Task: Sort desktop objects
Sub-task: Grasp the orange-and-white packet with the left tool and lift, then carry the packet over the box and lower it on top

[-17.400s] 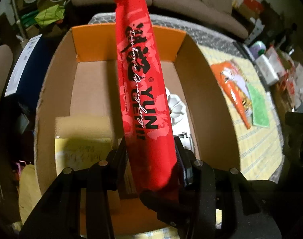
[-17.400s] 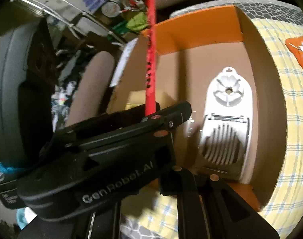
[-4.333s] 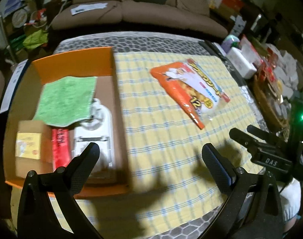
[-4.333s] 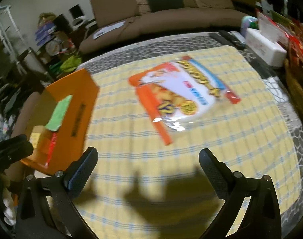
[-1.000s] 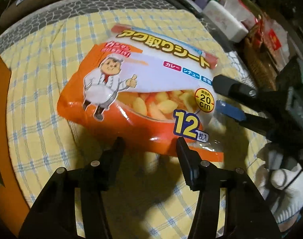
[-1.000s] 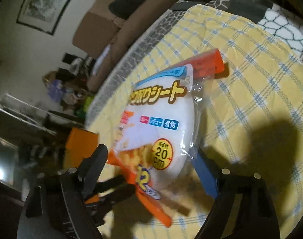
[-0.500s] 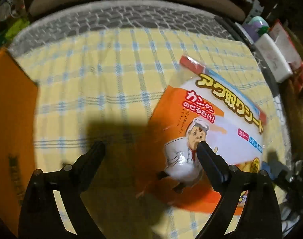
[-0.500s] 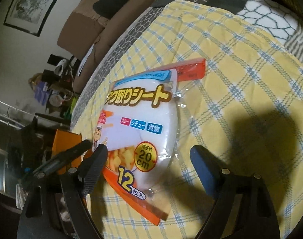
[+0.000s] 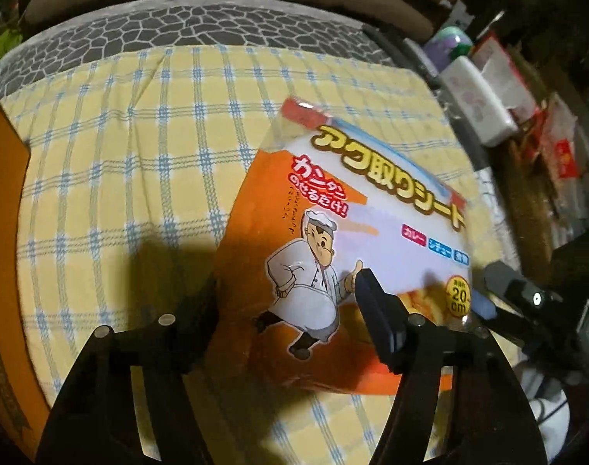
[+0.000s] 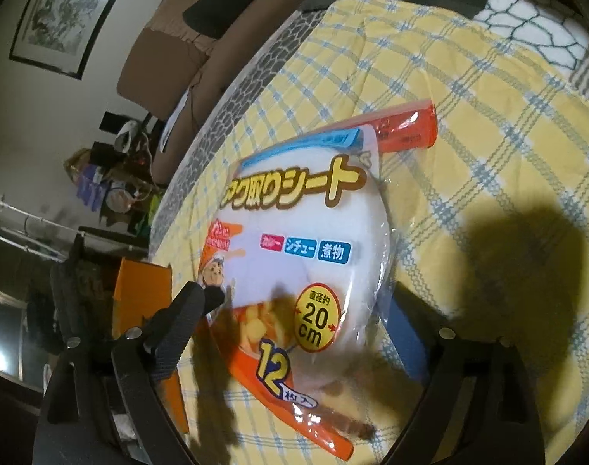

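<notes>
Sheet pack (image 10: 306, 255) betw. right tool (image 10: 294, 306) fingers (spread)

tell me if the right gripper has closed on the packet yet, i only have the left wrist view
Observer: No. The right wrist view shows the right gripper wide open, one finger on each side of the sheet packet.
Operator: is either finger touching it
Observer: The blue-padded finger shows through the packet's clear plastic margin, so it seems to sit under that edge. I can't confirm contact.
Operator: which end of the packet is nearest that gripper
Observer: The end printed with 12 and the 20 cm badge. The red strip is at the far end.
</notes>
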Available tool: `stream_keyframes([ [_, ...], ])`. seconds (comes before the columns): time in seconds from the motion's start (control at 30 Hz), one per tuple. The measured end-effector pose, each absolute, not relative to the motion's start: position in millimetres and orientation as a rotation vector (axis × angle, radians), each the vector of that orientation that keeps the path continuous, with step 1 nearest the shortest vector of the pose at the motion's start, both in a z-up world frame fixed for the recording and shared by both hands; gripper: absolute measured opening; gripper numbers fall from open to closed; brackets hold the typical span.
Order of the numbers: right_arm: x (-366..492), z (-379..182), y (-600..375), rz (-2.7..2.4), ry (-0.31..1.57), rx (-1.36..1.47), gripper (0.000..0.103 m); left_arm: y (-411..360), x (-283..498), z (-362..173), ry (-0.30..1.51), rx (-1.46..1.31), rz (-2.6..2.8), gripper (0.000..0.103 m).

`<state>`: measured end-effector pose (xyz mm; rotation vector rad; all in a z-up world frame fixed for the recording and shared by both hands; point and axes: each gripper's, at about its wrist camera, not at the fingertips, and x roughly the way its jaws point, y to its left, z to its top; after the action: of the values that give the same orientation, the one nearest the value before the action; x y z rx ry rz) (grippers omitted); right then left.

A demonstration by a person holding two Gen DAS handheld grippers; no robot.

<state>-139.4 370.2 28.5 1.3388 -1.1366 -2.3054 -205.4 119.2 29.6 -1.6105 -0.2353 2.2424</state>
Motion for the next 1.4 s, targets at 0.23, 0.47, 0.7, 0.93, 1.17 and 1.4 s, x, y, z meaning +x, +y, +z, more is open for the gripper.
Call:
stream_keyframes([
  [0.23,-138,63,356,-2.345,-1.049,1.256,0.092,99,-187,71,-0.297,-1.491,2.258,0.063],
  [0.47,-134,97,322,-2.358,-0.927,1.184,0.092,73,-167,117,-0.310,-1.401,2.296,0.062],
  [0.7,-125,134,282,-2.397,-0.746,1.124,0.091,34,-145,153,-0.323,-1.318,2.347,0.061],
  [0.93,-118,175,219,-2.371,-0.618,1.003,0.091,-35,-117,189,-0.363,-1.224,2.433,0.061],
  [1.17,-123,181,135,-2.282,-0.540,0.967,0.091,-120,-94,190,-0.397,-1.212,2.529,0.061],
  [1.4,-130,159,48,-2.240,-0.413,1.001,0.091,-187,-91,162,-0.439,-1.247,2.612,0.061],
])
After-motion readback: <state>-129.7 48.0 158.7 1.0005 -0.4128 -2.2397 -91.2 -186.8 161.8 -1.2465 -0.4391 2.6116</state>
